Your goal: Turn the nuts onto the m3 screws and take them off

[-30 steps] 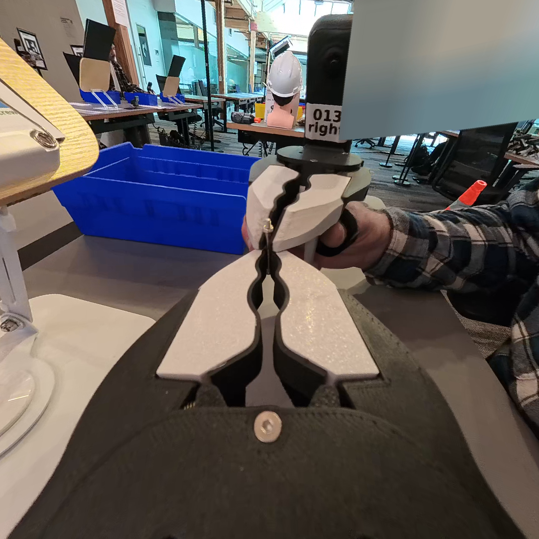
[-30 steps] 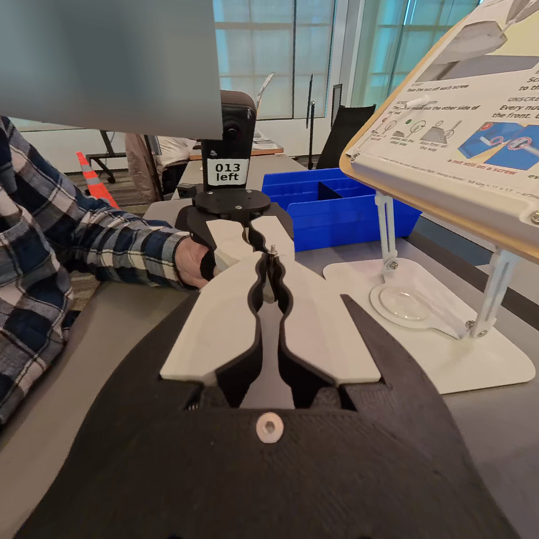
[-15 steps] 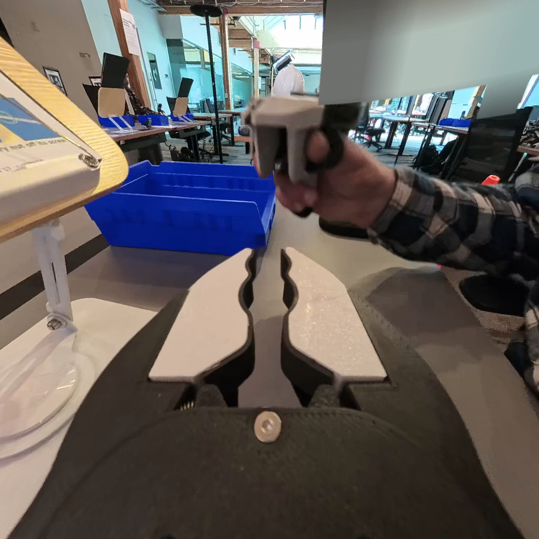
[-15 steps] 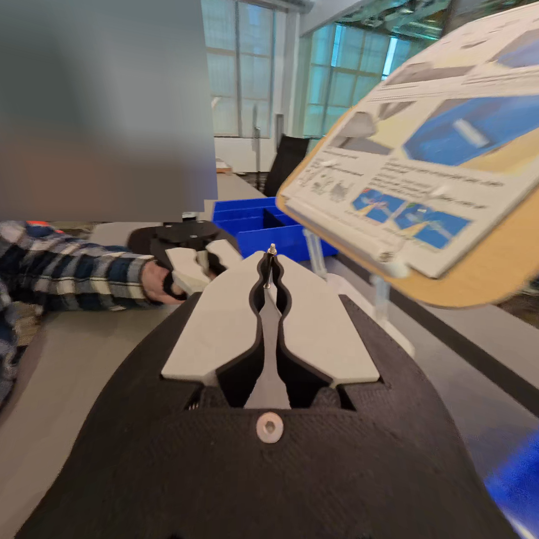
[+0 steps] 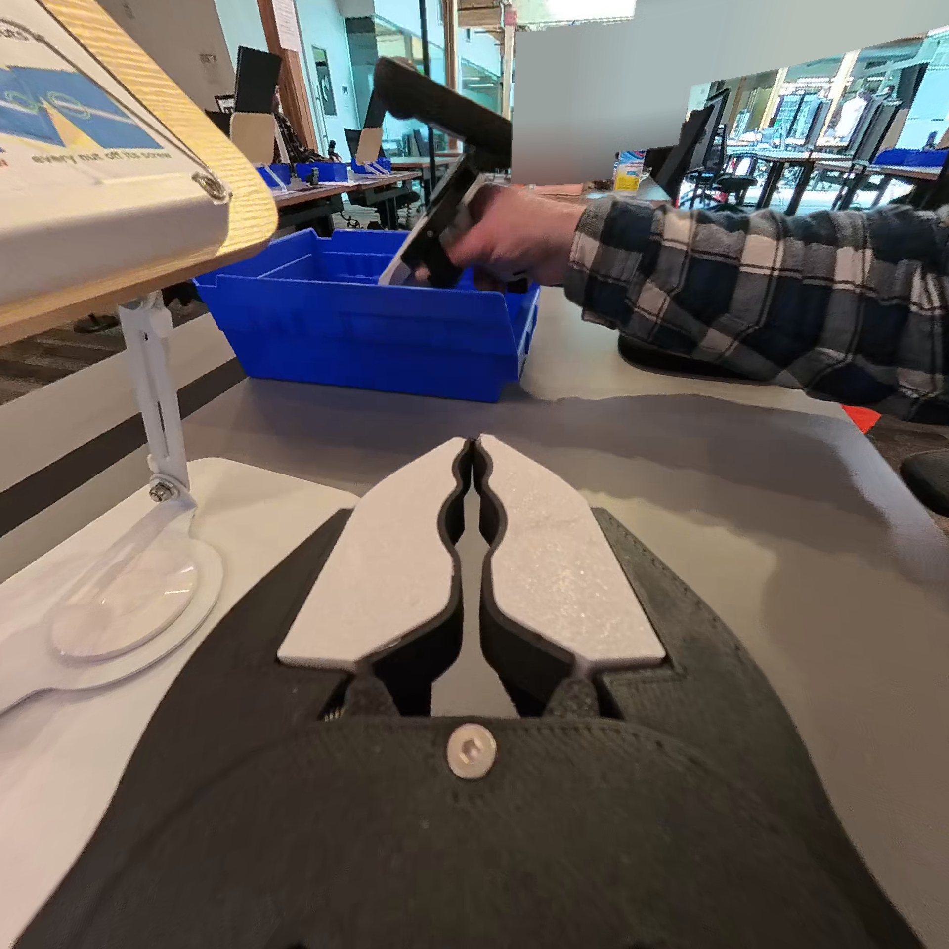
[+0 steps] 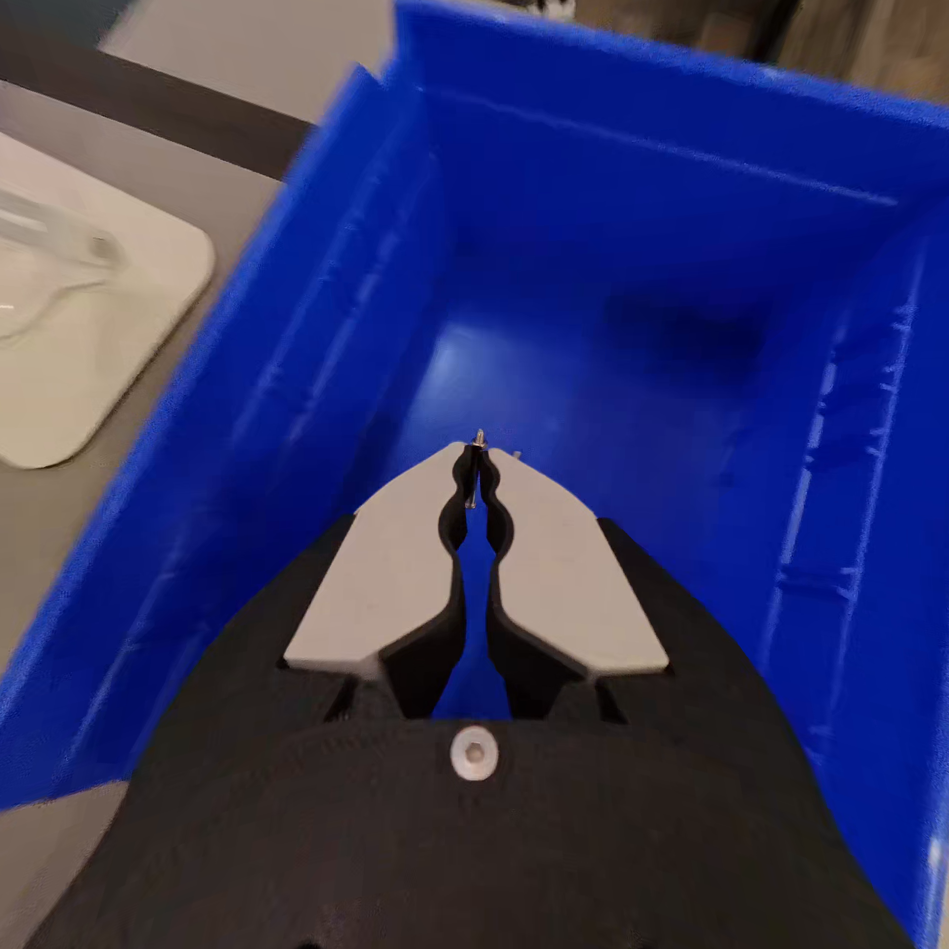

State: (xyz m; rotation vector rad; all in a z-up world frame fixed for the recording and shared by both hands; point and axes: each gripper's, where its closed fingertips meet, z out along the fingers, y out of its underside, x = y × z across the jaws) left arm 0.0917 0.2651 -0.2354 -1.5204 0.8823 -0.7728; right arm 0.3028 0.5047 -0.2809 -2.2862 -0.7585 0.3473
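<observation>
Right gripper (image 6: pixel 477 452): pinching small screw (image 6: pixel 476 464) over blue bin (image 6: pixel 328 318), unreleased. Left gripper (image 5: pixel 475 442): pressed together above table (image 5: pixel 719 462).

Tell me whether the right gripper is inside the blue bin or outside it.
Inside. The right gripper, shut on a small metal screw, points down into the blue bin; the left wrist view shows its fingers dipped below the rim.

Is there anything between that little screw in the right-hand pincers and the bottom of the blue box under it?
Nothing visible. The right gripper pinches the screw over the blue box's open inside, and the floor below looks bare.
</observation>
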